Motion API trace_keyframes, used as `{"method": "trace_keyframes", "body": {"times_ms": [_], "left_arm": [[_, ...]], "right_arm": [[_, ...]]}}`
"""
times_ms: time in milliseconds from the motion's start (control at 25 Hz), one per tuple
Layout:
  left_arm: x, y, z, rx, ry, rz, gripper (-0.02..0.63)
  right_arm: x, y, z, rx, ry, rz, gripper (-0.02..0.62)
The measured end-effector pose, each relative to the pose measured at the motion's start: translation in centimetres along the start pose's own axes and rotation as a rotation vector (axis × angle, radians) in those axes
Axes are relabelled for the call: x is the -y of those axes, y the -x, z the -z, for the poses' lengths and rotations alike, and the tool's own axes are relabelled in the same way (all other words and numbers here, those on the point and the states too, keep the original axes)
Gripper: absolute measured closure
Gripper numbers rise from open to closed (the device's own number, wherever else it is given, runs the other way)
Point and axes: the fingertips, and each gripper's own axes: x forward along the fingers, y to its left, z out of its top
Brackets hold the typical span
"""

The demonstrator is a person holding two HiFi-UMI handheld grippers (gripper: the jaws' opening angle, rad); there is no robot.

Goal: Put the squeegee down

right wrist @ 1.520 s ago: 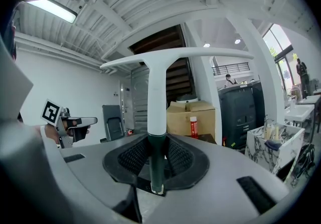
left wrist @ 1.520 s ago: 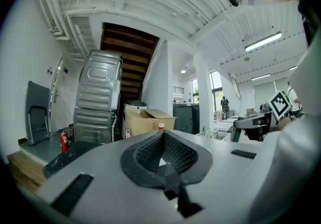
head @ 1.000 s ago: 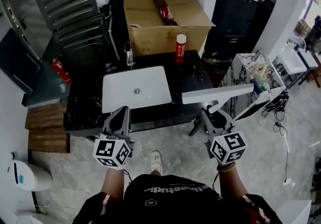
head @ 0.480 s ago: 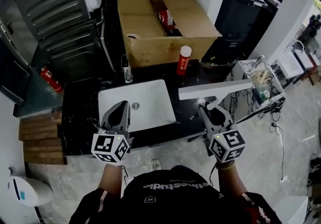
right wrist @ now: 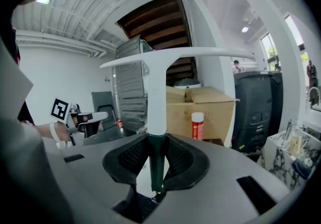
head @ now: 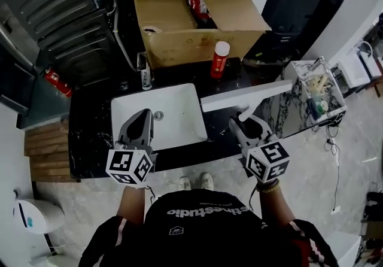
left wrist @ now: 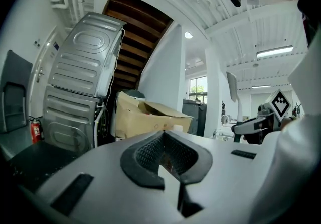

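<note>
The squeegee (head: 245, 96) has a long white blade, a white neck and a dark green handle. My right gripper (head: 244, 123) is shut on that handle, and the blade hangs crosswise above the black counter (head: 90, 140), just right of the white sink (head: 157, 117). In the right gripper view the handle (right wrist: 156, 160) stands upright between the pads, with the blade (right wrist: 175, 55) overhead. My left gripper (head: 142, 120) hovers over the sink's near edge. Its jaws are shut with nothing between them, and in its own view the left gripper (left wrist: 164, 140) points at the cardboard box (left wrist: 145, 117).
A red spray can (head: 219, 58) and a faucet (head: 145, 72) stand at the counter's back. Behind them is a large open cardboard box (head: 197, 14). A grey washing machine (head: 60, 14) leans at the left. A wire rack (head: 317, 89) stands off the counter's right end.
Both grippers have moved forward from above the floor to over the counter. The squeegee came along in the right gripper and now hangs beside the sink.
</note>
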Motion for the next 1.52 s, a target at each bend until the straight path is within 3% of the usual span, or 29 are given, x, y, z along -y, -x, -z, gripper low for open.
{"method": "trace_keyframes", "body": {"times_ms": [240,520,920,1040,1200,1320,1520], "left_arm": [[-2.5,1.4,5.5,-0.101,0.032,-0.094,0.592],[-6.4,3.7,11.2,-0.182,0.065,-0.219,0.592],[-8.7,6.4,11.0,-0.175,0.089,-0.310,0.592],[-8.8,6.6,10.6,-0.170,0.087,-0.315,0.592],[-8.1,6.1,9.3,-0.146,0.076,-0.296,0.592],[-7.1,5.5,7.3,-0.110,0.052,-0.266,0.592],[-6.2,4.5,2.4,-0.017,0.015,-0.224,0.592]], "right_arm": [[-3.3,-6.0,8.1,-0.292,0.026,-0.188,0.469],[-5.5,-13.7,18.1,-0.569,-0.011,-0.299,0.468],[-6.2,-17.6,23.7,-0.658,0.121,-0.268,0.468],[-5.7,-17.8,23.5,-0.633,0.169,-0.238,0.460],[-5.2,-18.2,20.6,-0.530,0.112,-0.237,0.430],[-4.2,-17.8,16.1,-0.385,0.082,-0.198,0.445],[-3.4,-14.7,4.9,-0.056,0.033,-0.185,0.529]]}}
